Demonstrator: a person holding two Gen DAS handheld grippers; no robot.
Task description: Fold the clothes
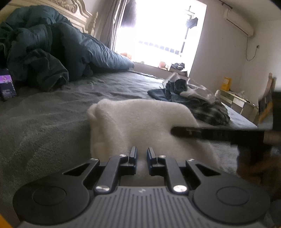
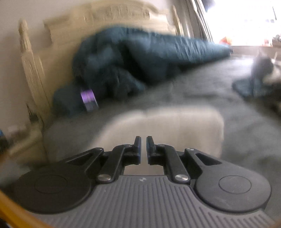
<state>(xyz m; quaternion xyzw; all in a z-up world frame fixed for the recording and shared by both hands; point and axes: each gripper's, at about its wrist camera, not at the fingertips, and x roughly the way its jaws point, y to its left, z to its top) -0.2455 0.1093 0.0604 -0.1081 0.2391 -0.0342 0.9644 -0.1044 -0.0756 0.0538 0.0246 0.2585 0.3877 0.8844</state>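
1. White fleecy garment [image 1: 140,126] is lying on the grey bed sheet [image 1: 52,126], directly ahead of the left gripper [image 1: 141,154] – its near edge is running under and between the fingertips.
2. Left gripper's jaws are standing a narrow gap apart with white cloth showing in the gap; whether the pads are actually pinching it cannot be told.
3. Right gripper [image 1: 175,130] is reaching in from the right of the left wrist view as a dark blurred bar, its tip lying over the garment's right side.
4. In the right wrist view the right gripper [image 2: 143,140] is showing its jaws nearly together with only a slit between them, nothing visibly caught; the garment [image 2: 166,122] is sitting just ahead of and below the tips – the whole picture is motion-blurred.
5. Garment is looking folded into a thick, soft-edged block, rounded at the far-left corner, fuzzy texture, no print visible.
6. Pile of other clothes [image 1: 193,98] – dark blue, plaid, pale grey – is lying well apart on the far right of the bed.
7. Teal duvet [image 1: 61,43] is bunching up against the cream headboard [image 1: 79,10]; a purple box [image 1: 7,84] is sitting beside it at the left.
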